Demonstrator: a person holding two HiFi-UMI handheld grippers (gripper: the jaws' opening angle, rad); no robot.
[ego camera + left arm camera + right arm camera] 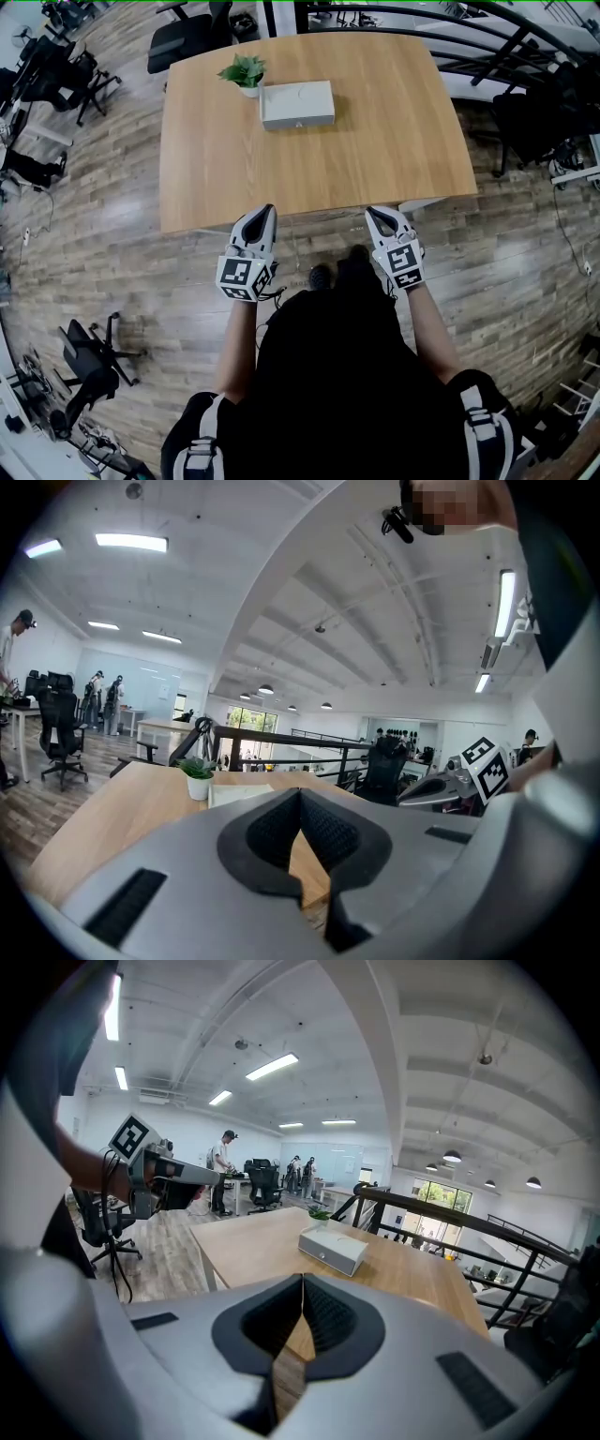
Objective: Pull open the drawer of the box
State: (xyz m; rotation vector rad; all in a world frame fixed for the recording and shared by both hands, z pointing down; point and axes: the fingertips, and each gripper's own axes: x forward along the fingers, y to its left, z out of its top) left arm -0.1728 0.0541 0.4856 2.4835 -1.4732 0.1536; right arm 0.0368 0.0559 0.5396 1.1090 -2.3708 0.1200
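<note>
A flat grey box (297,103) with a small drawer knob on its near face lies at the far middle of the wooden table (309,159); it also shows in the right gripper view as the box (333,1249) and faintly in the left gripper view as the box (239,792). My left gripper (269,211) and right gripper (372,214) hover at the table's near edge, well short of the box. Both are shut with their jaw tips touching and nothing held.
A small potted plant (244,73) stands just left of the box. Office chairs (183,37) and a black railing (487,42) surround the table's far side. A person stands by desks (221,1183) in the distance.
</note>
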